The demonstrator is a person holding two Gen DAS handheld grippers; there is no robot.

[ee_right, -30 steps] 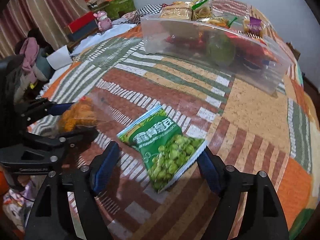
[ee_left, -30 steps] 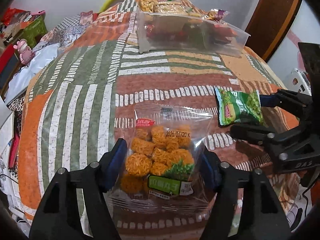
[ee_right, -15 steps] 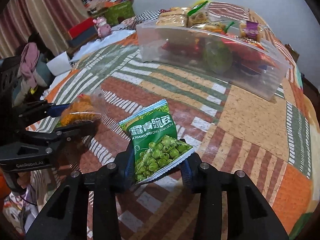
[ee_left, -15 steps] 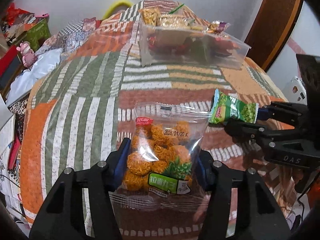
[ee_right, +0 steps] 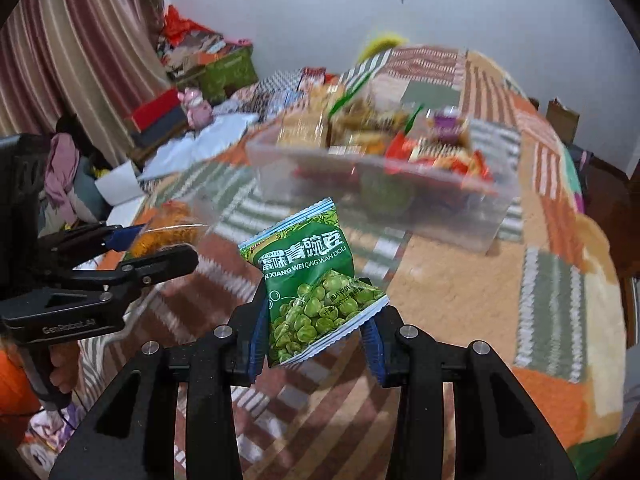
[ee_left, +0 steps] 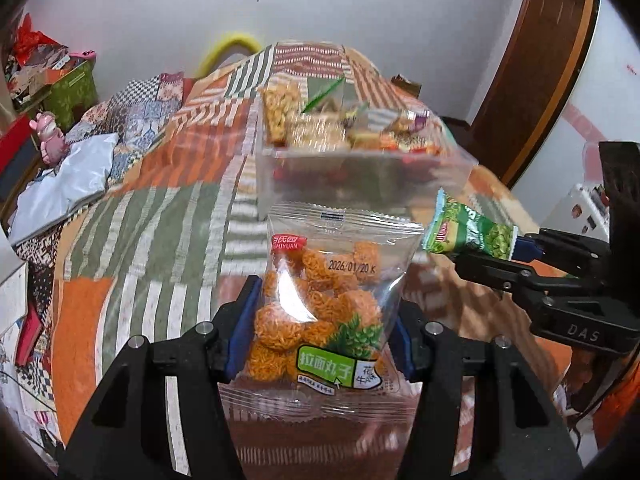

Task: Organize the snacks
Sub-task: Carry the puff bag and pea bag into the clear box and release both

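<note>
A patchwork blanket covers the bed. On it sits a clear plastic bin piled with snacks. Nearer than the bin and lifted off the blanket, the left gripper pinches a clear bag of orange noodle balls. Right of it, the right gripper clamps a green pea packet.

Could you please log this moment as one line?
left gripper: shut on noodle-ball bag | right gripper: shut on green pea packet | both lifted | bin: ahead
</note>
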